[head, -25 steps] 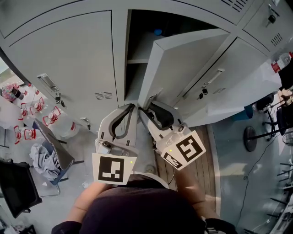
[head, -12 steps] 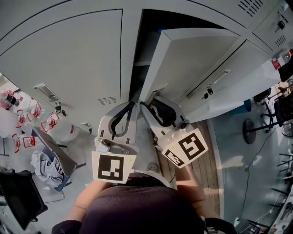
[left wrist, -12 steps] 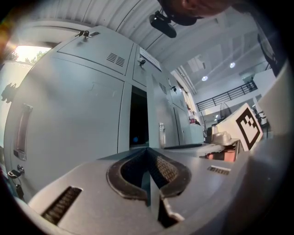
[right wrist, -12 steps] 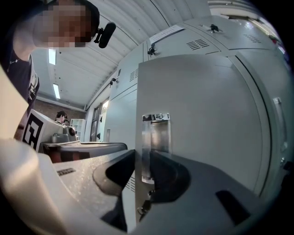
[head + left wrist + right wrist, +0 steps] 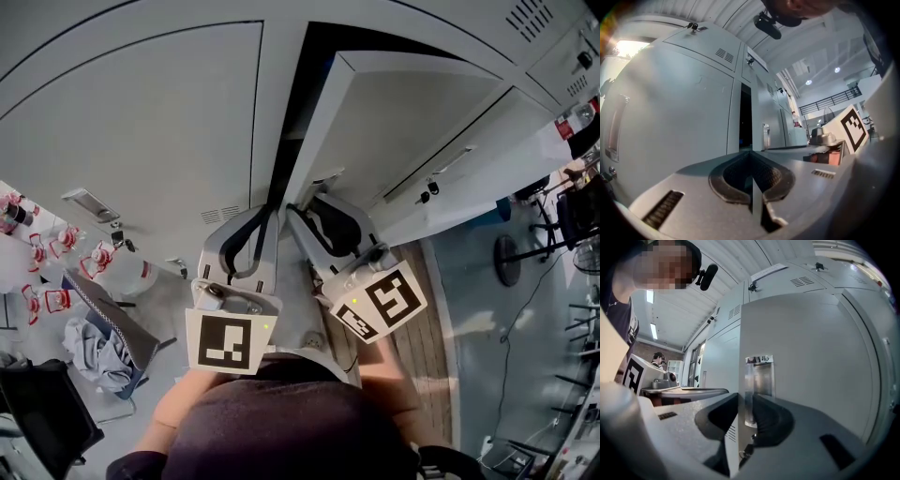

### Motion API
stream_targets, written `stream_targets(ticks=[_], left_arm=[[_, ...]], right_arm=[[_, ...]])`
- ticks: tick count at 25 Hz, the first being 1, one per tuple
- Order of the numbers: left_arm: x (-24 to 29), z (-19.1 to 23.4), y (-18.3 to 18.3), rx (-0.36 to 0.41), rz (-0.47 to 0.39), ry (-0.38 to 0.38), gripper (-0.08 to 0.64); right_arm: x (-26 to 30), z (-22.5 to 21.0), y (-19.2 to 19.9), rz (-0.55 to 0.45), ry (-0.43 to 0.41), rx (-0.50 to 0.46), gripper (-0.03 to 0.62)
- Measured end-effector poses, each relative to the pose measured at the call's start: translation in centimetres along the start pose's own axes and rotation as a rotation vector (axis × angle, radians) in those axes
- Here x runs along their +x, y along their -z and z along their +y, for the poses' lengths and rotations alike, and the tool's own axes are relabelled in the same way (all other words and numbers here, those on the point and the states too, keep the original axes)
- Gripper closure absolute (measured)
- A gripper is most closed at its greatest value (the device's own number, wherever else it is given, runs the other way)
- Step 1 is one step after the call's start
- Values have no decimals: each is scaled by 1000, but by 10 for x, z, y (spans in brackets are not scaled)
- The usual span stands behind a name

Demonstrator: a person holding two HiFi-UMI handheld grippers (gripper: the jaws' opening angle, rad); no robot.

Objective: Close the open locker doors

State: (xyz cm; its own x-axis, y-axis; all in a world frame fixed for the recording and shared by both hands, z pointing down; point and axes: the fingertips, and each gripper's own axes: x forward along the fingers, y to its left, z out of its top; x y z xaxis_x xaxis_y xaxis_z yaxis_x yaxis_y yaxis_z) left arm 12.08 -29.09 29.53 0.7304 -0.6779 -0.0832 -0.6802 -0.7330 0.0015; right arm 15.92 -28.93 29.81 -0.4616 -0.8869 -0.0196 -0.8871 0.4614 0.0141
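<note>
The grey locker door (image 5: 412, 131) stands partly open, leaving a narrow dark gap (image 5: 298, 103) along its left edge. My right gripper (image 5: 296, 212) sits on that free edge just below the recessed metal handle (image 5: 323, 178). In the right gripper view the door edge (image 5: 740, 357) runs between the jaws of my right gripper (image 5: 745, 399), which are closing on it, and the handle (image 5: 759, 376) is just beyond. My left gripper (image 5: 272, 216) is shut and empty beside the locker frame. In its own view my left gripper (image 5: 751, 154) points at the dark gap (image 5: 745, 117).
A closed locker door (image 5: 141, 122) with a handle (image 5: 89, 204) is on the left, another closed door (image 5: 469, 159) on the right. Bottles with red labels (image 5: 56, 253) and a chair with cloth (image 5: 103, 333) stand at lower left. An office chair base (image 5: 511, 258) stands on the right.
The open door has swung further toward the frame and the dark opening has narrowed. Both grippers moved in with it, the right one staying on the door edge.
</note>
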Motion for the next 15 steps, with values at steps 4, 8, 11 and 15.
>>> stream_targets(ticks=[4, 8, 11, 15], left_arm=[[2, 4, 4, -12, 6, 3, 557], [4, 9, 6, -20, 9, 3, 557], [5, 12, 7, -22, 9, 4, 557], [7, 15, 9, -28, 13, 3, 557]], right_arm=[[5, -2, 0, -2, 11, 0, 495], [11, -5, 0, 0, 20, 0, 497], [16, -7, 0, 0, 26, -1, 498], [22, -10, 0, 3, 31, 0, 502]])
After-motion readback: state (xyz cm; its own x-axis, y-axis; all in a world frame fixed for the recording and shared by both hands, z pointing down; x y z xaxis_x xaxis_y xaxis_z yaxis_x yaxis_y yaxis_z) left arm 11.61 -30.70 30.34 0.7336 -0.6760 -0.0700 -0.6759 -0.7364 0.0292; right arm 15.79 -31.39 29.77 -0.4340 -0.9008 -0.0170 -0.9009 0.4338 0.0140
